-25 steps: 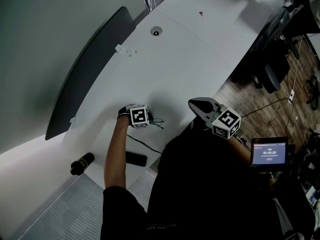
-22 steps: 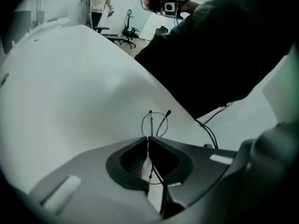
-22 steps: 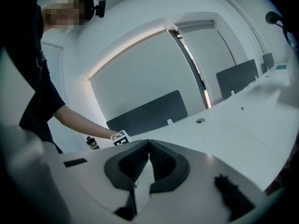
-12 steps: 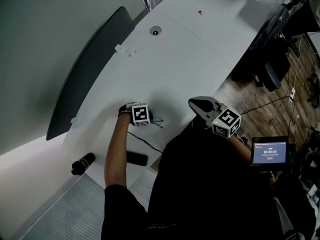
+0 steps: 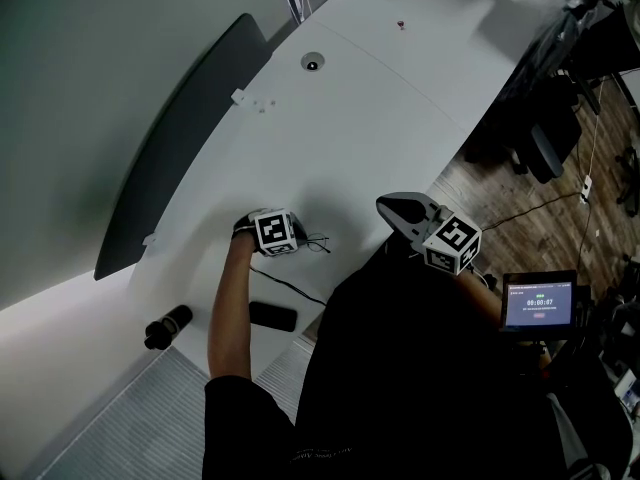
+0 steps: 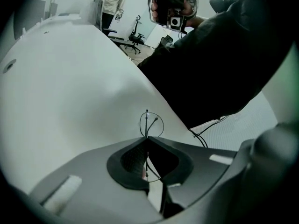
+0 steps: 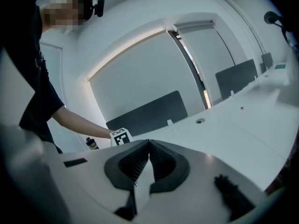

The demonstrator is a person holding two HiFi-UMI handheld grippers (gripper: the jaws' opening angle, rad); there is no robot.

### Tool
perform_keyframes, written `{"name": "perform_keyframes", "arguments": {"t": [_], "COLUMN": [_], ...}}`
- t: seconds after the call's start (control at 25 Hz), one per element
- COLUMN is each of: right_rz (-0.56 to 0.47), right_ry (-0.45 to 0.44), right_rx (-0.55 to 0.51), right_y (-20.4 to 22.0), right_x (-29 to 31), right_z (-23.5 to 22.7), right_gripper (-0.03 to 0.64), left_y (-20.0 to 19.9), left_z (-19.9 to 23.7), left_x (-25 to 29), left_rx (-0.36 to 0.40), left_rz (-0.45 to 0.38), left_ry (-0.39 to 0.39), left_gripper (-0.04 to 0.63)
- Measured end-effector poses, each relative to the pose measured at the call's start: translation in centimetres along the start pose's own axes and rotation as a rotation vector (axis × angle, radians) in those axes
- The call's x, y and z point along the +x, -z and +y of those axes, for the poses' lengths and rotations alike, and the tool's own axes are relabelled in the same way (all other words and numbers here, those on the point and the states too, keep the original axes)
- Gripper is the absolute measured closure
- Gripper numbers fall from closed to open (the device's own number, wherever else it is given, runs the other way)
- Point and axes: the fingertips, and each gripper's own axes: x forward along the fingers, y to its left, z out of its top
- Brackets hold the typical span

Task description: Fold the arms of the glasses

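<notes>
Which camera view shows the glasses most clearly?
The left gripper view: the glasses show close up against the white table, with the left gripper's jaws closed on the wire frame. The head view shows only faint dark lines beside that gripper. The right gripper view misses them.

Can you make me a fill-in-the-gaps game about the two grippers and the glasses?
1. The left gripper has its jaws ___ on the thin black wire-frame glasses.
2. Between the jaws of the right gripper there is ___.
3. The big smooth table under the glasses is coloured ___.
Missing words: shut; nothing; white.
</notes>
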Motion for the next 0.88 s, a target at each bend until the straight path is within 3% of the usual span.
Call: {"name": "perform_keyframes", "arguments": {"t": [0.64, 0.8, 0.88], "right_rz": [0.031, 0.030, 0.028], "right_ry": [-0.073, -0.086, -0.092], "right_rx": [-0.040, -0.047, -0.051], "right_y": [0.1, 0.1, 0.1], "right_x": [1.4, 1.7, 1.8], "right_z": [2.2, 2.5, 2.8], "right_gripper": [0.609, 0.609, 0.609], "left_y": [0.4, -0.7, -1.7], "left_z": [-3.4, -3.6, -3.7], "left_x": [-2.1, -3.2, -4.0], "left_rx": [0.078, 0.088, 0.068], "left_rz": [-0.015, -0.052, -0.117], "left_ry": [-0.221, -0.266, -0.289], "left_gripper": [0.584, 0.584, 0.584]}}
